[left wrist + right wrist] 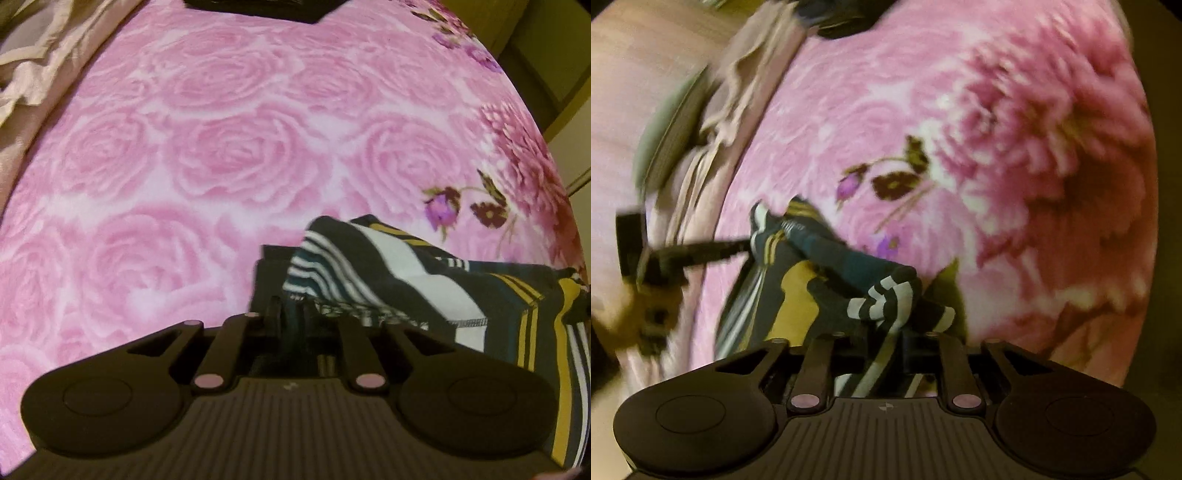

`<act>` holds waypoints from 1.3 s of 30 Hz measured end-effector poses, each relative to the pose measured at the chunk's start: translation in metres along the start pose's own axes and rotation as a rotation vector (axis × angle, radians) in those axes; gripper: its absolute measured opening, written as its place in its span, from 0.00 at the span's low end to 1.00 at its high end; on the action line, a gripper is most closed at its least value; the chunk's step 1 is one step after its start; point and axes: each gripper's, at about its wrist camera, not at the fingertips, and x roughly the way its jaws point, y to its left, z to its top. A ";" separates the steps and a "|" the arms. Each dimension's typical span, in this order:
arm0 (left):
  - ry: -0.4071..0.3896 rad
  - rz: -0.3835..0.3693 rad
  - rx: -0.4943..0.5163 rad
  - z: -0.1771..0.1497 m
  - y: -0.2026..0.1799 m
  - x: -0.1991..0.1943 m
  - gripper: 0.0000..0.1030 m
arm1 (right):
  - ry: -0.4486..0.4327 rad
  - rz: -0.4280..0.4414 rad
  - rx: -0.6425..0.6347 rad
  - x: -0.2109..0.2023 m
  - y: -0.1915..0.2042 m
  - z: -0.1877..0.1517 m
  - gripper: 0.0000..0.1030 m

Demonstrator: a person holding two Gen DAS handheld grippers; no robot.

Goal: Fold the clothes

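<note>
A dark, white-and-mustard striped knit garment (pixel 399 273), bunched at lower right above a pink rose-print bedspread (pixel 221 155), is pinched by left gripper (pixel 291 306) and right gripper (pixel 886 332); spreading it flat appears next.

1. A garment (pixel 388 266) lay bunched on the bed (pixel 221 166), toward its right side in the left wrist view.
2. The left claw (pixel 291 295) sat at the garment's left end, the right claw (pixel 886 332) at its other end.
3. A crumpled sheet (pixel 44 62) lay along the bed's left edge.
4. A flat object (pixel 258 9) rested at the far edge.
</note>
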 end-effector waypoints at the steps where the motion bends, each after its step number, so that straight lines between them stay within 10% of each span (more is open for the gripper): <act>1: -0.007 0.005 -0.016 -0.003 0.005 -0.008 0.13 | -0.003 -0.015 -0.047 -0.005 0.006 -0.001 0.31; 6: -0.046 0.002 -0.074 -0.027 0.016 -0.052 0.09 | -0.097 -0.123 -0.198 -0.042 0.043 -0.010 0.44; 14: -0.072 -0.196 -0.045 -0.044 -0.040 -0.049 0.09 | -0.050 0.030 -0.388 0.005 0.112 -0.025 0.44; 21: -0.049 -0.201 -0.056 -0.004 -0.052 0.013 0.06 | -0.014 0.013 -0.373 0.056 0.081 0.004 0.30; 31: -0.005 -0.283 -0.029 0.007 -0.033 0.015 0.04 | -0.002 -0.019 -0.346 0.025 0.054 -0.005 0.25; 39: -0.046 -0.004 -0.136 -0.007 0.026 -0.045 0.02 | -0.004 -0.140 -0.425 -0.001 0.086 -0.021 0.26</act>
